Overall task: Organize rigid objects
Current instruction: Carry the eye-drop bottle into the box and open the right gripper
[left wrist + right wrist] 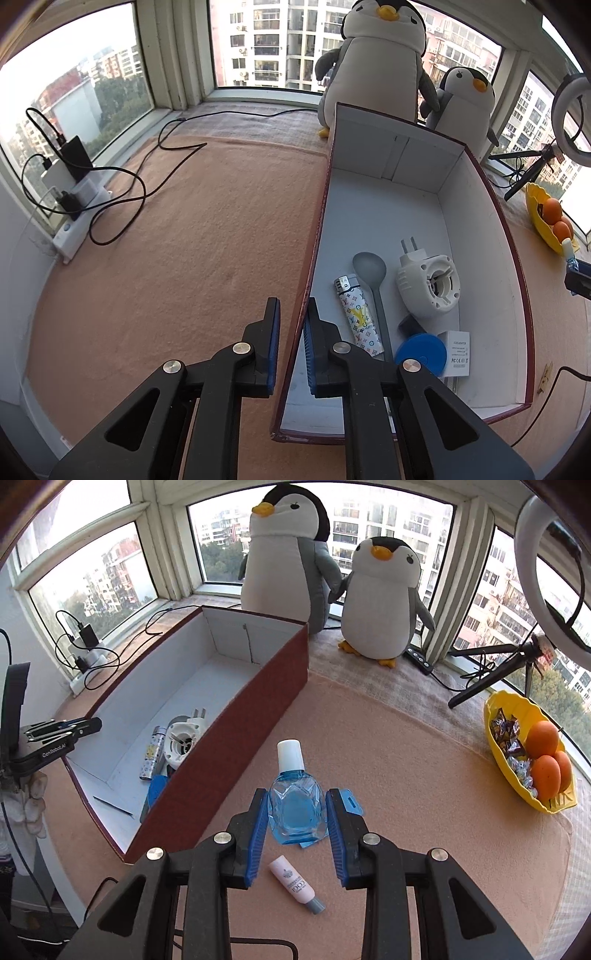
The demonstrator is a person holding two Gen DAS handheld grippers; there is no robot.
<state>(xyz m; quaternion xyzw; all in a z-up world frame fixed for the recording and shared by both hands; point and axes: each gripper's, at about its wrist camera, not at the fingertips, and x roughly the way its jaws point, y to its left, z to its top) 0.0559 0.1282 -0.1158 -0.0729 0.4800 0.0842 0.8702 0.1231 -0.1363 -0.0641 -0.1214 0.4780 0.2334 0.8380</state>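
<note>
A red box with a white inside (476, 192) (273, 679) holds a patterned lighter (358, 317), a grey spoon (371, 273), a white plug device (428, 284), a blue round lid (419, 352) and a white adapter (458, 352). My left gripper (293, 325) is shut on the box's left wall (314, 240). My right gripper (297, 816) is shut on a blue glass bottle with a white cap (295, 801), held upright above the mat. A small pink tube (295, 884) and a blue flat piece (351, 801) lie below it.
Two plush penguins (288, 554) (380, 598) stand behind the box. A yellow bowl of oranges and sweets (524, 746) sits at the right. A ring light tripod (491, 668) stands at the back right. Chargers and cables (77, 177) lie at the left.
</note>
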